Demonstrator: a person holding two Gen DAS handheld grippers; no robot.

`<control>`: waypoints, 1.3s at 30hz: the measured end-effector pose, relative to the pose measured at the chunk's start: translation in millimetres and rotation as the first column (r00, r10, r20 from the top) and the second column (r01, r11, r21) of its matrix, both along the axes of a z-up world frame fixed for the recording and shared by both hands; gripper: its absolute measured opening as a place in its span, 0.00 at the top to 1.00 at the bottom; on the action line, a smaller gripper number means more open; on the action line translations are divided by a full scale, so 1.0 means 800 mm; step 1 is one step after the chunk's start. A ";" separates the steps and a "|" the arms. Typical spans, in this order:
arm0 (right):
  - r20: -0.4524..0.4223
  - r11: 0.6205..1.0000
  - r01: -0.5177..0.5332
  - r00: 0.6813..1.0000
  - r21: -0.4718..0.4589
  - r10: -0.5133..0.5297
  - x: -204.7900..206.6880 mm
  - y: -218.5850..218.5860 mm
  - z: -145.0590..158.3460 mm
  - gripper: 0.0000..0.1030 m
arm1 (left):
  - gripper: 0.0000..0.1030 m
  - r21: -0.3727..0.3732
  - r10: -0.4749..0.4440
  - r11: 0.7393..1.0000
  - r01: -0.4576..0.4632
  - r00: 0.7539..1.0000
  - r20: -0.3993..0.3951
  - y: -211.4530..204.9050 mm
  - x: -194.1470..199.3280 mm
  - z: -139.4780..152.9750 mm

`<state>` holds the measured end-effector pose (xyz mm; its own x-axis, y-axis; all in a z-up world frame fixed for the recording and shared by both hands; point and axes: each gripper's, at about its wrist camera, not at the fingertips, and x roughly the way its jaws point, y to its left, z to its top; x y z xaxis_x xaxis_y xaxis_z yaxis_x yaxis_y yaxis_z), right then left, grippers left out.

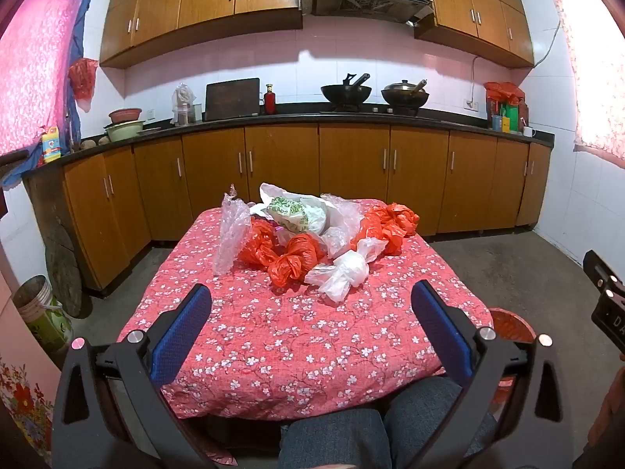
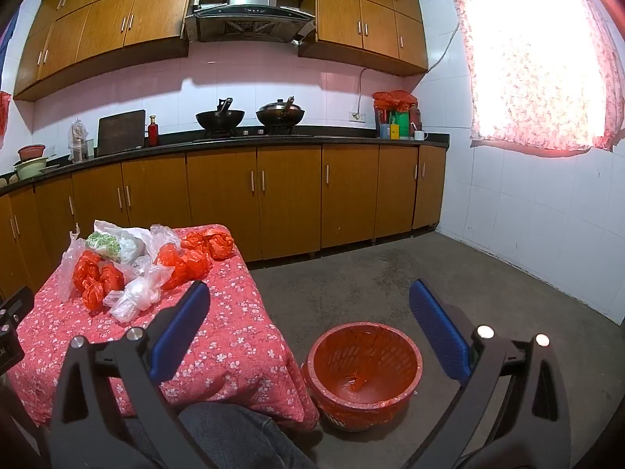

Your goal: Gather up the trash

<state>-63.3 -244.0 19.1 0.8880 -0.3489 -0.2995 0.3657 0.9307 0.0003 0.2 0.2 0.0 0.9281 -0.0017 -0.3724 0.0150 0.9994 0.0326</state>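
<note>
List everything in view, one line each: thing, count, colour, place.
plastic bags: a pile, red, clear and white, far half of table
table: one, red floral cloth, centre
bin: one, red, lined, floor right of table
woks: two, dark, stove
cabinets: brown, above and below counter
bucket: one, pale, floor at left
left gripper: open, empty, blue pads
right gripper: open, empty, above bin
knees: grey trousers, under table edge

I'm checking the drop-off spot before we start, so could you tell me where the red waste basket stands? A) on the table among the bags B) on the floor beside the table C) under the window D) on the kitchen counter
B: the red waste basket stands on the floor right beside the table, lined with a red bag.
</note>
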 end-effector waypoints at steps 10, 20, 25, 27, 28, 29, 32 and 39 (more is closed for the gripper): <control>0.001 1.000 0.000 1.000 0.004 0.000 0.000 -0.001 0.000 0.04 | 0.02 0.000 0.001 1.000 -0.001 1.000 -0.001 0.000 0.000 0.000; 0.001 1.000 0.000 1.000 0.005 0.000 0.000 -0.001 0.000 0.04 | 0.02 -0.001 0.000 1.000 0.000 1.000 -0.003 0.000 0.000 0.000; 0.001 1.000 0.000 1.000 0.006 0.000 0.000 -0.001 -0.001 0.04 | 0.02 -0.001 0.001 1.000 -0.001 1.000 -0.002 0.000 0.000 0.000; 0.001 1.000 0.000 1.000 0.006 0.000 0.000 -0.001 -0.001 0.04 | 0.02 -0.001 0.001 1.000 -0.001 1.000 -0.003 0.000 0.000 0.000; 0.001 1.000 0.000 1.000 0.006 0.000 0.000 -0.002 -0.001 0.04 | 0.02 -0.001 0.001 1.000 -0.001 1.000 -0.003 0.000 0.000 0.000; 0.000 1.000 0.000 1.000 0.006 0.000 0.000 -0.002 -0.001 0.04 | 0.02 -0.001 0.001 1.000 -0.001 1.000 -0.003 0.000 0.000 0.000; 0.000 1.000 0.000 1.000 0.007 0.000 0.001 -0.002 -0.002 0.04 | 0.02 -0.001 0.001 1.000 -0.001 1.000 -0.003 0.000 0.000 0.000; -0.001 1.000 -0.002 1.000 0.009 0.002 0.002 -0.002 -0.003 0.04 | 0.02 0.000 0.004 1.000 -0.004 1.000 -0.006 0.000 0.000 0.000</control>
<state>-61.5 -245.6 17.0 0.8882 -0.3447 -0.3038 0.3640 0.9313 0.0077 0.1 0.0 -0.3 0.9258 0.0020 -0.3780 0.0110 0.9994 0.0321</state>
